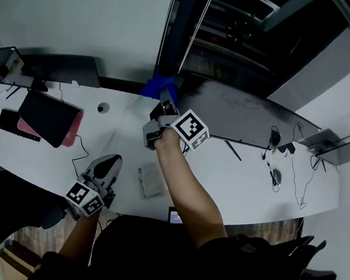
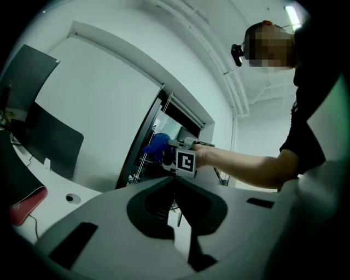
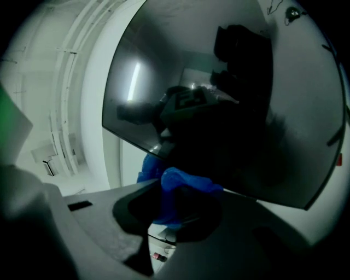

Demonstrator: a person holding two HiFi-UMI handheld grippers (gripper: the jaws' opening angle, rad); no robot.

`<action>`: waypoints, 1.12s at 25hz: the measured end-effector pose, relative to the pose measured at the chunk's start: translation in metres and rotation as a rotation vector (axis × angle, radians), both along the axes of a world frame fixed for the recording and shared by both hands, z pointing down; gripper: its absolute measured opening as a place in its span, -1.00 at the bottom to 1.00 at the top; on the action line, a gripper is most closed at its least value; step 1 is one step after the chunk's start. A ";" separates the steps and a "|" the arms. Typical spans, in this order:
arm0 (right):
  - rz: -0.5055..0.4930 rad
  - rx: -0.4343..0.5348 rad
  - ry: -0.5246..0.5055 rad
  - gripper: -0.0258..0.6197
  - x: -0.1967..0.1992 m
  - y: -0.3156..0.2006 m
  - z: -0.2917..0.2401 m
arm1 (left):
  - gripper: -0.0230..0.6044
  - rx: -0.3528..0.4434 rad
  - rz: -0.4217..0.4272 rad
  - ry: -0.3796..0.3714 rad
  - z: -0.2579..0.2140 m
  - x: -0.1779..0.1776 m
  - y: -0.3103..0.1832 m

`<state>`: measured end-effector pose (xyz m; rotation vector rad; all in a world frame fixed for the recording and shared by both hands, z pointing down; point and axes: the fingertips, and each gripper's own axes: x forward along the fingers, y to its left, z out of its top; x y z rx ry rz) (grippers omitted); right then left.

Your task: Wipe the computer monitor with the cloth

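A wide dark monitor (image 1: 244, 112) stands at the back of the white desk (image 1: 244, 185). My right gripper (image 1: 163, 112) reaches up to the monitor's left end and is shut on a blue cloth (image 1: 158, 87), which presses against that edge. In the right gripper view the cloth (image 3: 188, 183) is bunched between the jaws of my right gripper (image 3: 176, 192), right under the monitor's glossy screen (image 3: 219, 104). My left gripper (image 1: 104, 171) hovers low over the desk's front left, away from the monitor, shut and holding nothing. In its own view my left gripper (image 2: 175, 179) looks toward the blue cloth (image 2: 157, 144).
A dark laptop on a pink pad (image 1: 49, 119) lies at the left. A second dark screen (image 1: 62, 68) stands behind it. A small grey pad (image 1: 151, 180) rests near the front edge. Cables (image 1: 276, 169) trail over the desk's right side. A cable hole (image 1: 103, 107) sits mid-left.
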<state>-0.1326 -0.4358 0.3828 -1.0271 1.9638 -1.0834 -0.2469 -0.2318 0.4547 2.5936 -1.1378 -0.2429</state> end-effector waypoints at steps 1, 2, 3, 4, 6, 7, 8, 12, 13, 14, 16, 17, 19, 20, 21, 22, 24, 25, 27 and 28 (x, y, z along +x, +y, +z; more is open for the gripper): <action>0.003 0.011 -0.003 -0.73 0.000 0.000 -0.007 | -0.94 0.003 0.003 -0.001 0.000 0.000 -0.001; 0.005 0.023 -0.006 -0.73 0.000 0.001 -0.014 | -0.94 0.005 0.005 -0.001 0.000 0.001 -0.003; 0.006 0.036 -0.008 -0.73 0.001 0.001 -0.021 | -0.94 0.008 0.009 -0.003 -0.002 0.003 -0.004; 0.006 0.048 -0.010 -0.73 0.002 0.002 -0.027 | -0.94 0.013 0.014 -0.004 -0.004 0.005 -0.006; 0.001 0.065 -0.014 -0.73 0.002 0.002 -0.038 | -0.94 0.021 0.021 -0.003 -0.009 0.008 -0.008; -0.003 0.071 -0.017 -0.73 0.002 0.003 -0.042 | -0.94 0.023 0.021 0.000 -0.011 0.009 -0.008; -0.007 0.078 -0.020 -0.73 0.002 0.003 -0.047 | -0.94 0.025 0.021 0.003 -0.013 0.009 -0.009; -0.014 0.104 -0.039 -0.73 0.003 0.006 -0.062 | -0.94 0.030 0.013 0.003 -0.015 0.006 -0.009; -0.014 0.111 -0.041 -0.73 0.004 0.007 -0.066 | -0.94 0.031 0.010 0.002 -0.015 0.005 -0.008; -0.015 0.119 -0.041 -0.73 0.004 0.008 -0.071 | -0.94 0.033 0.006 0.002 -0.016 0.004 -0.008; -0.017 0.138 -0.032 -0.73 0.004 0.010 -0.081 | -0.94 0.036 -0.003 0.003 -0.018 0.002 -0.006; -0.015 0.147 -0.025 -0.73 0.004 0.011 -0.086 | -0.94 0.040 -0.004 0.002 -0.019 0.001 -0.005; -0.016 0.161 -0.024 -0.73 0.005 0.012 -0.097 | -0.94 0.050 -0.003 -0.001 -0.021 0.000 -0.004; -0.020 0.169 -0.030 -0.73 0.005 0.013 -0.103 | -0.94 0.049 -0.006 0.000 -0.022 -0.001 -0.003; -0.025 0.179 -0.036 -0.73 0.005 0.013 -0.109 | -0.94 0.047 -0.010 0.002 -0.022 -0.002 -0.003; -0.028 0.189 -0.040 -0.73 0.005 0.014 -0.114 | -0.94 0.045 -0.013 0.004 -0.022 -0.003 -0.002; -0.030 0.209 -0.039 -0.73 0.005 0.016 -0.122 | -0.94 0.044 -0.013 0.004 -0.022 -0.002 -0.001; -0.030 0.217 -0.039 -0.73 0.005 0.017 -0.126 | -0.94 0.045 -0.012 0.004 -0.022 -0.001 0.000; -0.031 0.229 -0.045 -0.73 0.004 0.019 -0.132 | -0.94 0.051 -0.009 0.006 -0.023 0.000 0.002; -0.033 0.231 -0.048 -0.73 0.004 0.020 -0.134 | -0.94 0.053 -0.008 0.006 -0.023 0.000 0.003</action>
